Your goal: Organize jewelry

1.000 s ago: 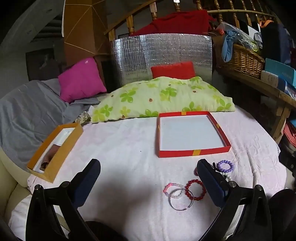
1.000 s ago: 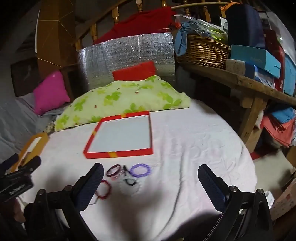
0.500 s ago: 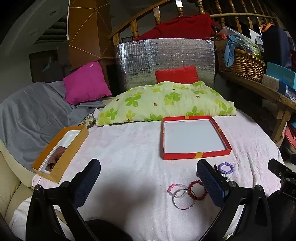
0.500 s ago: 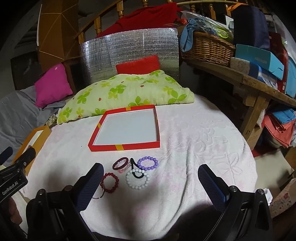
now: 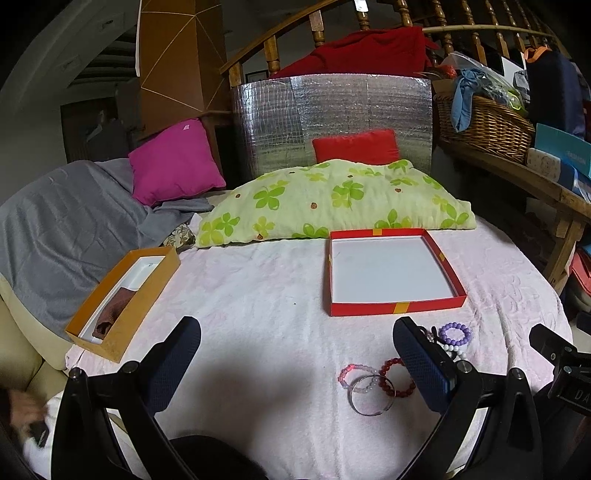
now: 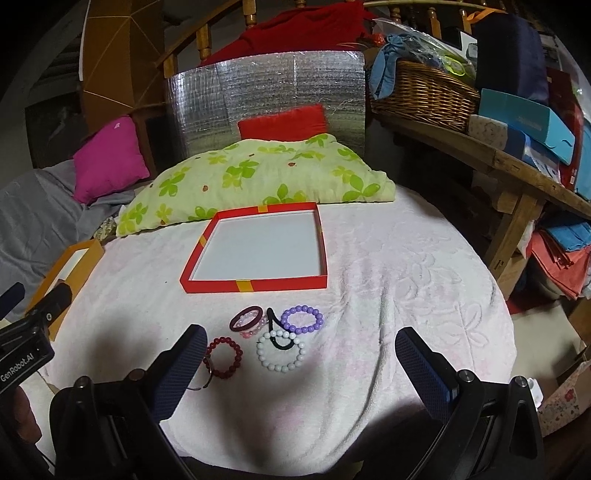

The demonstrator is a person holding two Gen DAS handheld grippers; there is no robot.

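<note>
While both pairs of fingers are being held apart, the bracelets [image 6: 273, 338] are being framed lower-centre, nearer the right gripper [image 6: 295, 365].

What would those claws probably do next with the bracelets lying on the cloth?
Probably lower the open right gripper onto the white bead bracelet just ahead of it. The red tray holds nothing yet, and every bracelet lies loose on the cloth in front of it.

wooden banister [image 5: 369, 22] behind, cluttered wooden shelf [image 6: 480, 147] right.
</note>
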